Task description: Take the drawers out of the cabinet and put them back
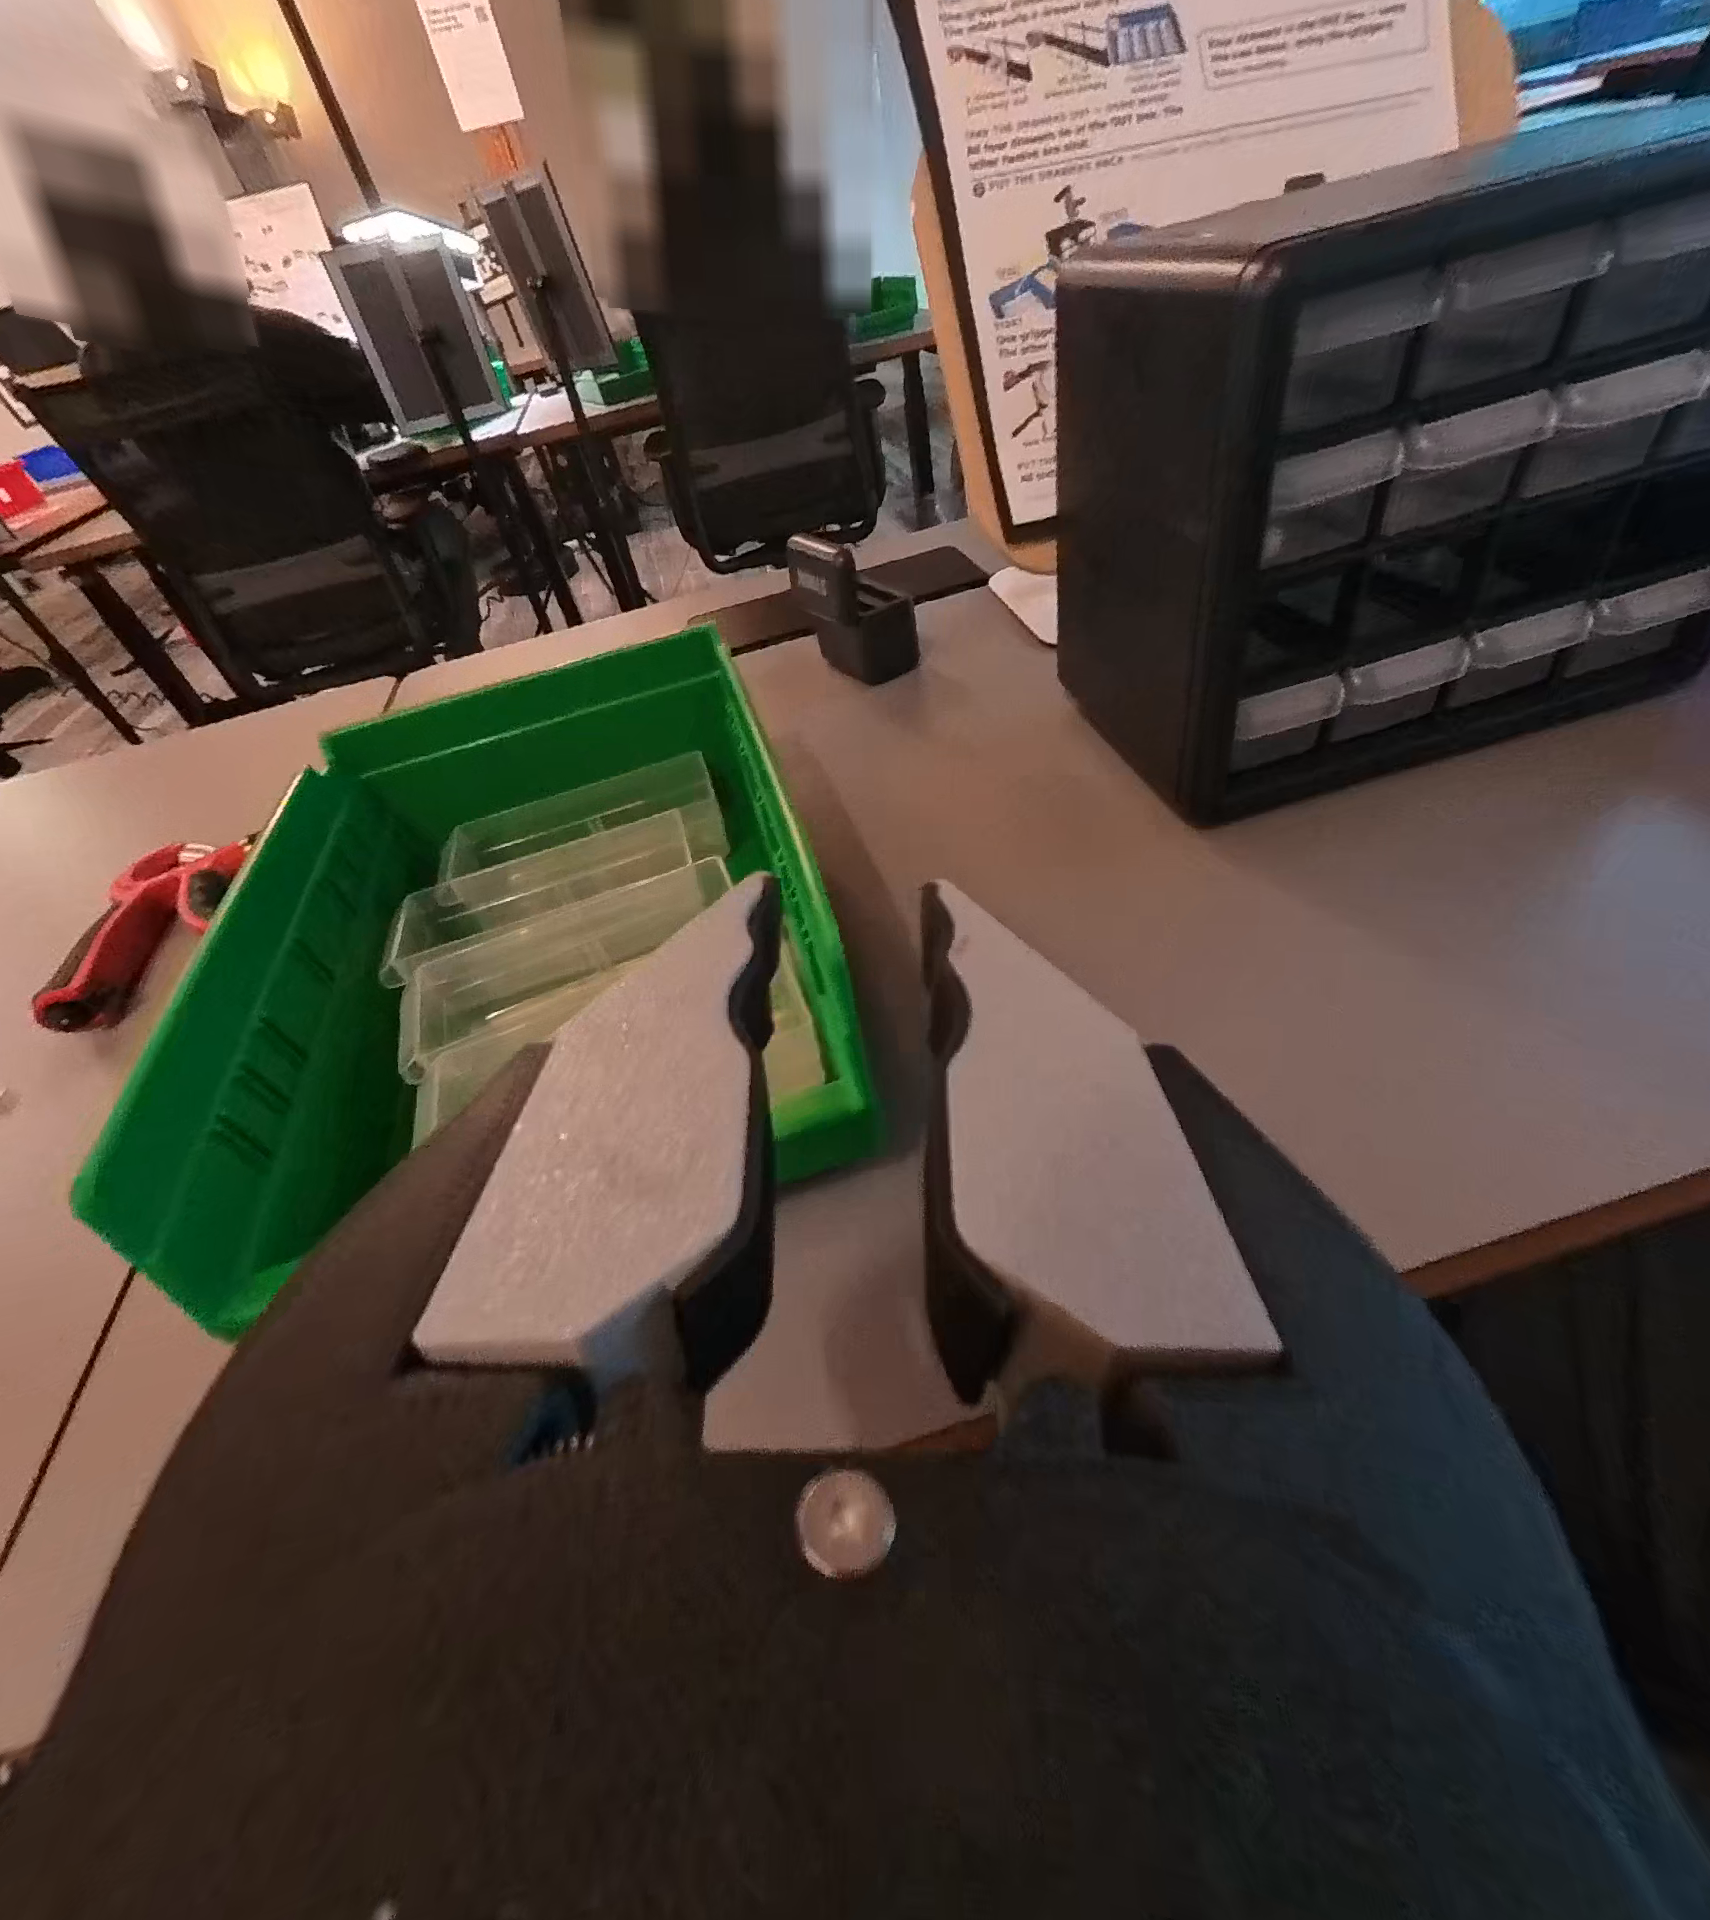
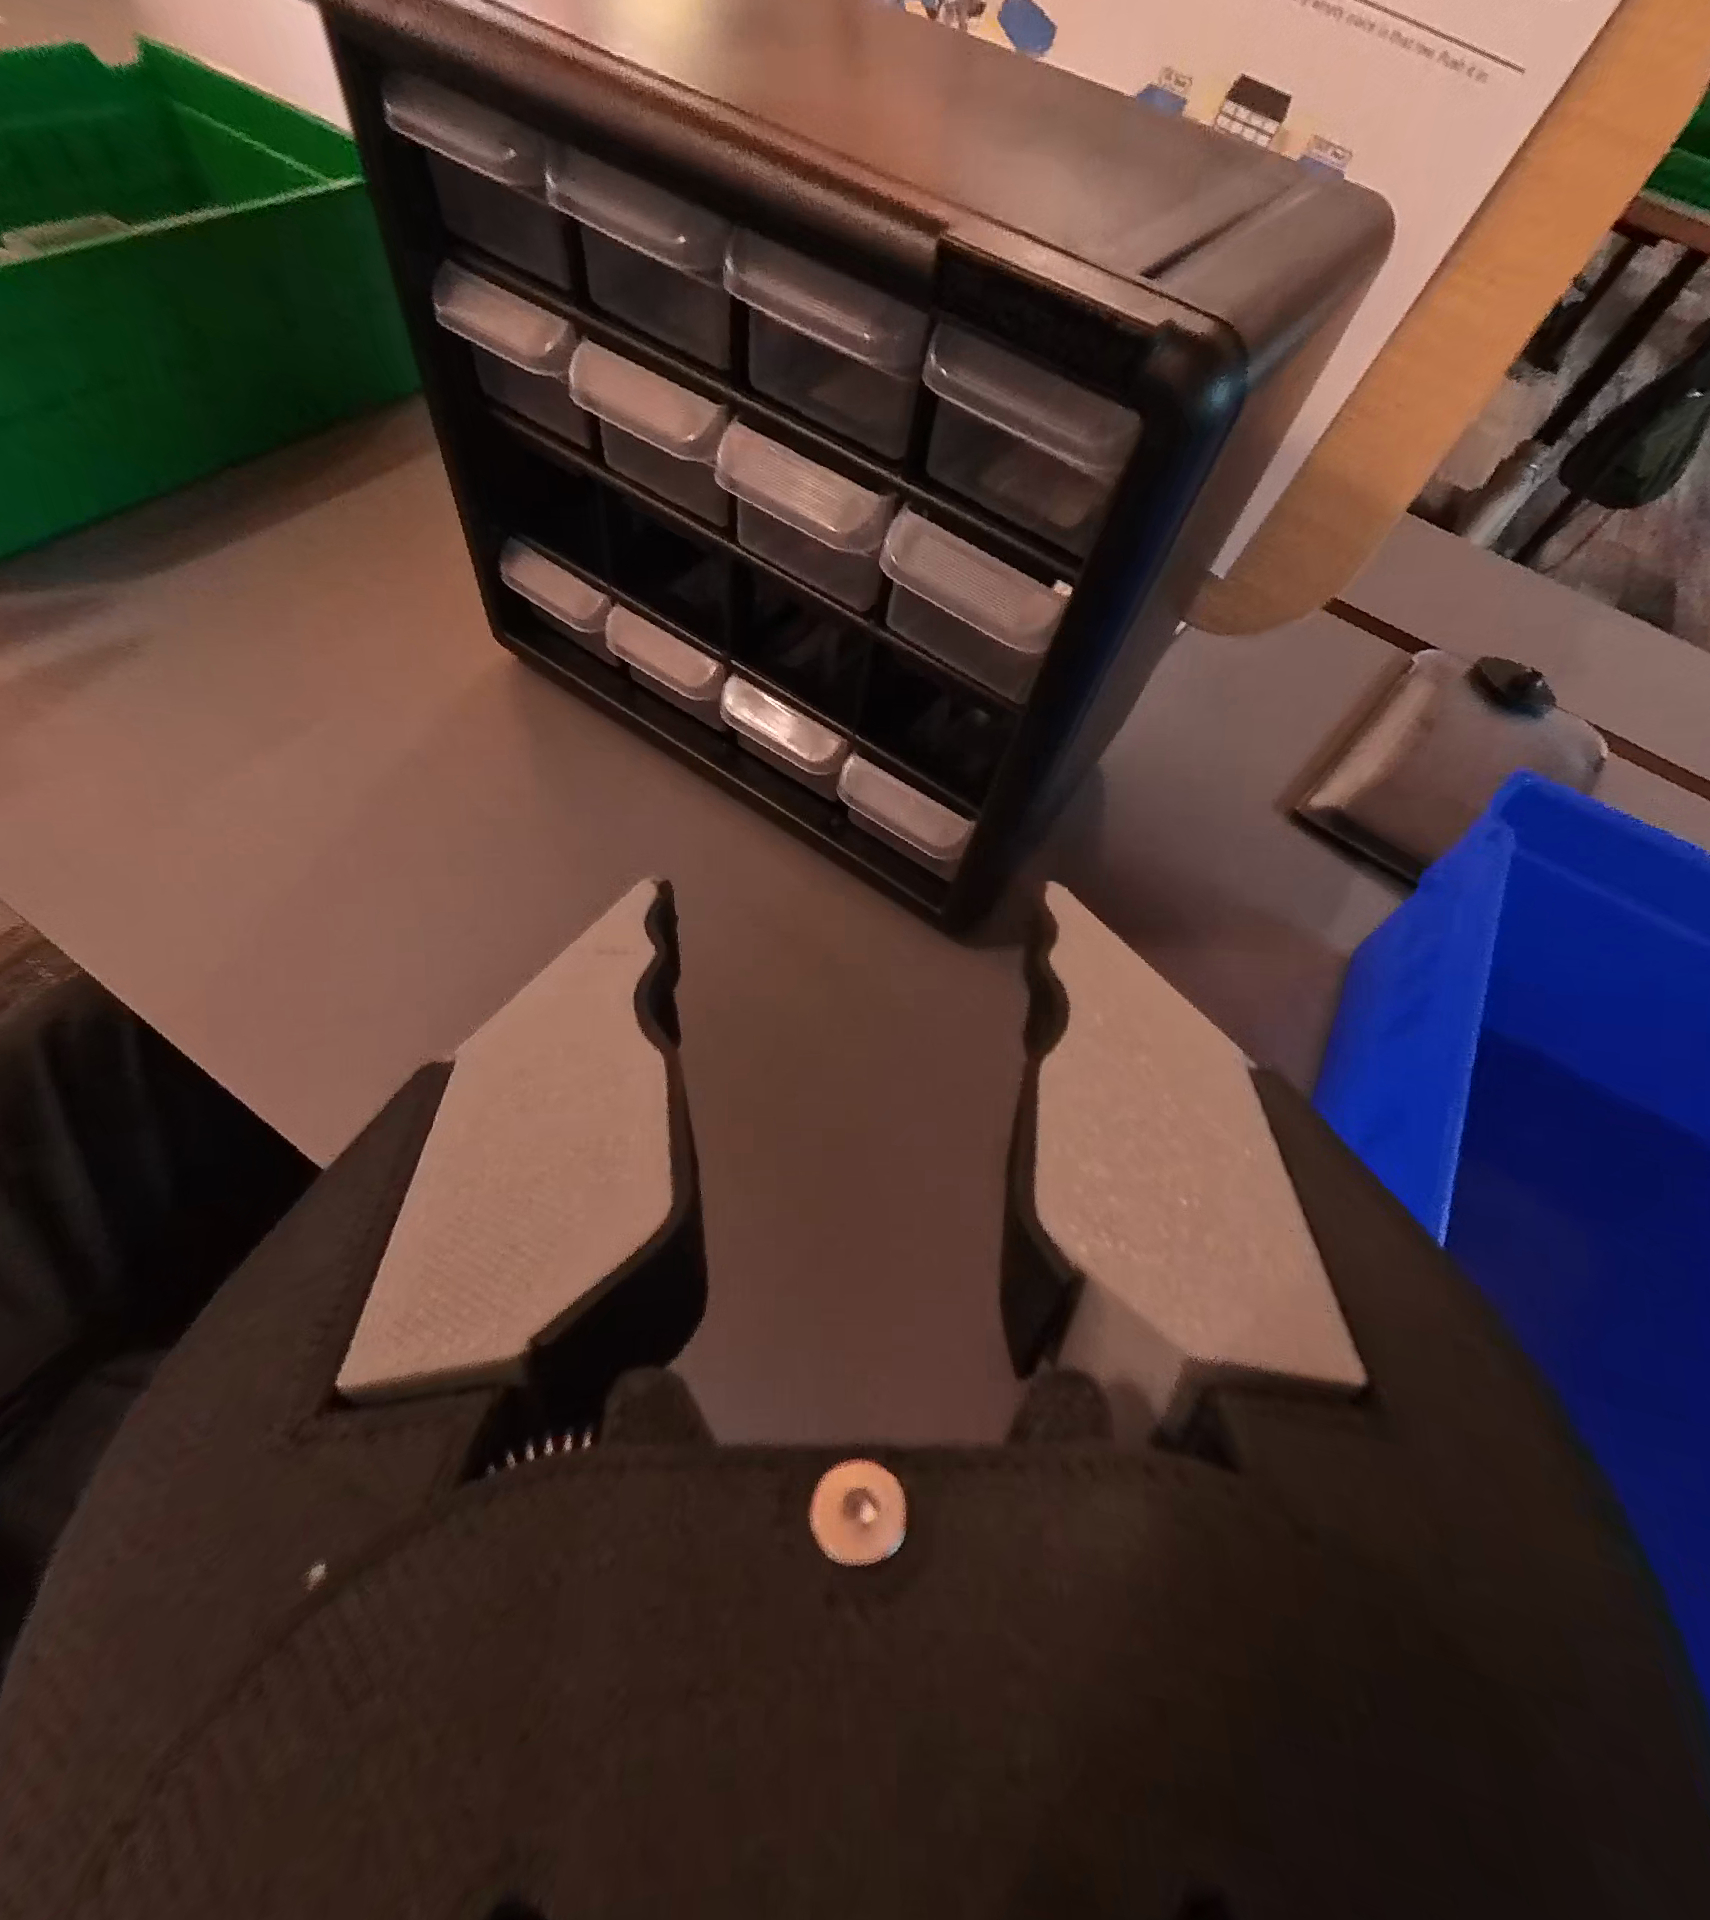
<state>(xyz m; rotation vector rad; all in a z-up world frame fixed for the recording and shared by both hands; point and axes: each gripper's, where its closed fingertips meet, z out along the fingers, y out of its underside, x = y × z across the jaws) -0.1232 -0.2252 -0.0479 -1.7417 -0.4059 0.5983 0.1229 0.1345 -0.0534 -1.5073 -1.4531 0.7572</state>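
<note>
Office chairs [image 1: 768, 416], desks (warm lamplight)

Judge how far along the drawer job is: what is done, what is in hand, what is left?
Done: one row of the cabinet stands empty, and clear drawers lie in the green bin. In hand: nothing; the left tool and right tool are both open and empty. Left: probably putting those drawers back into the empty row.

Red-handled hand tool [image 1: 139, 928], possibly pliers, lying on grey table [image 1: 1350, 987] left of green bin [image 1: 238, 1091]. Small black box [image 1: 866, 634] near table's far edge. Instruction poster [image 1: 1173, 114] propped upright behind. Blue bin [image 2: 1599, 1091] at right. Office chairs [image 1: 768, 416] beyond.
</note>
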